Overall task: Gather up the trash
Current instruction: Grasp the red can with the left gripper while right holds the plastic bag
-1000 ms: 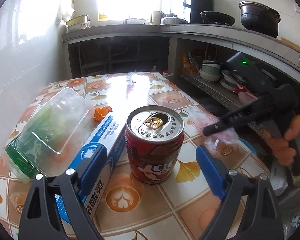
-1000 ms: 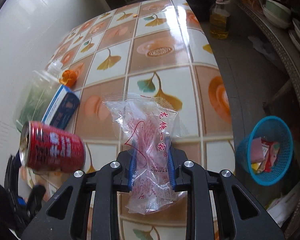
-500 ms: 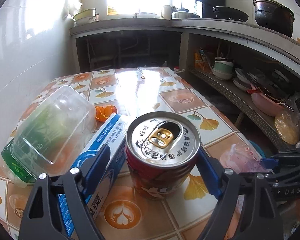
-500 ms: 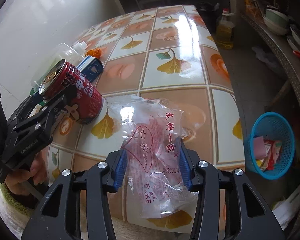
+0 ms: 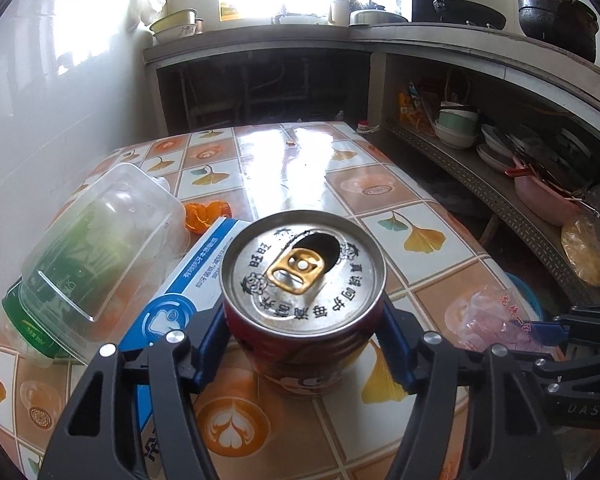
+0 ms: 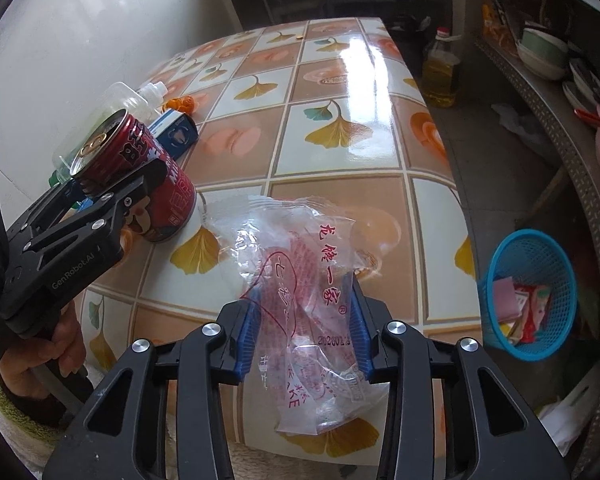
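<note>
1. Two pieces of trash are being taken at once, one per hand. The red drink can [image 5: 302, 300] stands upright on the tabletop [image 5: 384, 188], directly between the fingers [image 5: 208, 344] of the left gripper [image 5: 302, 354]. Its long axis is vertical and its opened top faces the camera. The jaws have just been closing, and their blue pads now appear to touch the can's sides, so I judge it clamped.
2. The clear printed plastic bag [image 6: 300, 280] lies limp near the tabletop's front edge, running lengthwise away from the right gripper [image 6: 302, 336]. The jaws have just been narrowing and now pinch the bag's near part.
3. The coming move turns on the blue basket [image 6: 528, 292]: it sits on the floor below the tabletop's right edge, so the right gripper is nearer; the left must cross over.
4. That basket already holds a few coloured wrappers.
5. Just left of the can lie a blue-and-white carton [image 5: 188, 280], a clear tipped bottle [image 5: 96, 252] and orange peel [image 5: 206, 216].
</note>
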The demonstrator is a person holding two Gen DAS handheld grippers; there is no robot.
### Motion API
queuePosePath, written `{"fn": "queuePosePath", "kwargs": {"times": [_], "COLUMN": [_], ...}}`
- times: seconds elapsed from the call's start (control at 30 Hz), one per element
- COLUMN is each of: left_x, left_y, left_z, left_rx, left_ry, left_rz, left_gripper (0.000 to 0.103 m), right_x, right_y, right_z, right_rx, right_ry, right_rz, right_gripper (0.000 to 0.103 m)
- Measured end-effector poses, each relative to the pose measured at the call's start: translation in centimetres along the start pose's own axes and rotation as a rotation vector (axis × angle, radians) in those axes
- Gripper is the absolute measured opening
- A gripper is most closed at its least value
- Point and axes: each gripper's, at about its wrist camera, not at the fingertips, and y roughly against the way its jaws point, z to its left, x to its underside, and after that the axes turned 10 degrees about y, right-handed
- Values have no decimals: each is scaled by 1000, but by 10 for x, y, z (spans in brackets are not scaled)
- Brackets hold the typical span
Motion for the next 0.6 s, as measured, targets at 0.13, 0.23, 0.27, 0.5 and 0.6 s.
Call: {"fn": "queuePosePath", "kwargs": {"times": [0.13, 0.23, 0.27, 0.5, 0.6], "left_x": [2, 2, 2, 2, 1], "left_y": [2, 5, 5, 15, 19], "left_z": [0, 1, 1, 1, 2], "left_rx": [2, 8, 9, 22, 23], "left_ry": [7, 12, 13, 15, 17], "left_rz": [-2, -7, -8, -22, -29], "left_gripper": [64, 64, 64, 64, 64], "right_x": [1, 1, 1, -1, -1], "right_y": [2, 3, 4, 7, 10], "right_z": [-4, -6, -6, -6, -6], "right_rx": [0, -11, -11, -10, -14], "right_ry": [-20, -39, -45, -73, -80], "right_rz": [-4, -7, -9, -12, -18], "right_gripper": [25, 22, 22, 20, 19]}}
